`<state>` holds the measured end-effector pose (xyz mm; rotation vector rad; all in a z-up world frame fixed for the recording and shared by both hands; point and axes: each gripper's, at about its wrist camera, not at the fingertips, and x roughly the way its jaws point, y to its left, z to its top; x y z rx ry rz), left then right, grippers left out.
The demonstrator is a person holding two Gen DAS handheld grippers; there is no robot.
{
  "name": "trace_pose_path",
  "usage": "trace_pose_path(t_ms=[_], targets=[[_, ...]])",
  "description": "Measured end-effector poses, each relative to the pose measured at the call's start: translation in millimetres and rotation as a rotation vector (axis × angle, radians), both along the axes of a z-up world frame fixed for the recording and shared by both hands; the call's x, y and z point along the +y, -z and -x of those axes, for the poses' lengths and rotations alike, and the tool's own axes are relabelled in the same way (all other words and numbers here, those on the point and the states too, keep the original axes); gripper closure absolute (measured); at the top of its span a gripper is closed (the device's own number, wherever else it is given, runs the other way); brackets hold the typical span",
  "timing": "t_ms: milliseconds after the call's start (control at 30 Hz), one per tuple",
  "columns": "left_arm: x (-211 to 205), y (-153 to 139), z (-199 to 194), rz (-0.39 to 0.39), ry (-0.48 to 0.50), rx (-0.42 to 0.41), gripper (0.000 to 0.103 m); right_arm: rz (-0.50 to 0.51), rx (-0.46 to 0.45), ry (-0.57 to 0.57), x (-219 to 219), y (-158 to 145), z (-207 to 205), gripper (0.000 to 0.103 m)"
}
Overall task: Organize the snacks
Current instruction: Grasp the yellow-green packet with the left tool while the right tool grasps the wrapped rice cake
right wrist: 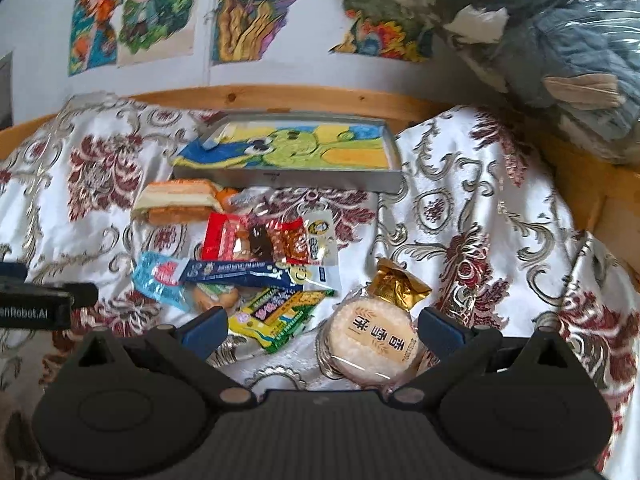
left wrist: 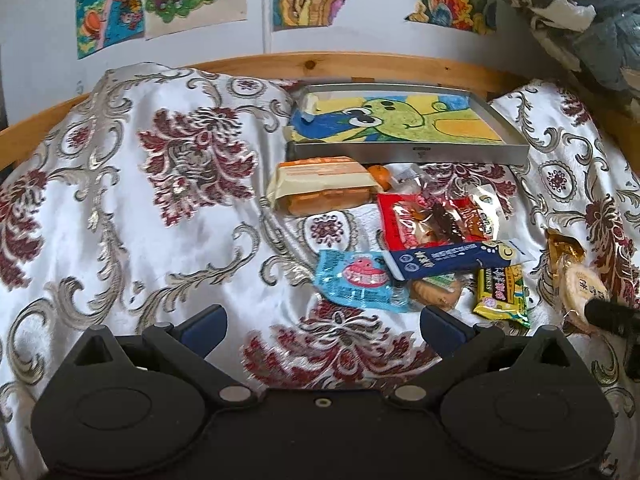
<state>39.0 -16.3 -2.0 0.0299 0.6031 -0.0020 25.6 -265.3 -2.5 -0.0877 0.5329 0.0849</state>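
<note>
The loose pile of packaged snacks [right wrist: 256, 264] lies on the bed's floral satin cover [left wrist: 160, 184], just in front of the shallow grey metal tray [right wrist: 394, 178] lined with a crayon drawing; no snack looks to be in the tray, so sorting seems barely begun. I count roughly ten packets, some overlapping: one round rice-cracker pack [right wrist: 370, 342] and one gold foil packet [right wrist: 396, 284] sit apart. Right claw [right wrist: 322, 330] spread wide around the cracker, untouching; left claw [left wrist: 322, 322] spread, empty.
</note>
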Motion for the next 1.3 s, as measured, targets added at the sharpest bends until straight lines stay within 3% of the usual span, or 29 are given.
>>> trace_pose_path(t_ms=[200,300,433,700,900,1033,1167,1300], targets=[[-17,2,-22,0.007,0.092,0.007,0.001,0.064,0.086,-0.134,-14,7,-13,0.0],[-27,4,-36,0.046,0.15,0.022,0.001,0.121,0.094,-0.179,-19,10,-16,0.0],[-48,8,-53,0.073,0.234,0.039,0.001,0.112,0.132,-0.198,-28,16,-28,0.0],[-96,23,-90,0.042,0.372,0.148,0.001,0.167,0.15,-0.265,-32,33,-48,0.001],[-116,31,-112,0.081,0.425,0.226,0.001,0.205,0.176,-0.316,-43,41,-64,0.002],[-127,40,-120,0.025,0.454,0.27,0.003,0.24,0.167,-0.377,-46,43,-72,0.004],[-132,44,-120,-0.07,0.487,0.262,0.006,0.283,0.187,-0.429,-49,49,-77,0.014],[-133,45,-123,-0.064,0.485,0.267,0.007,0.27,0.195,-0.448,-53,49,-80,0.018]])
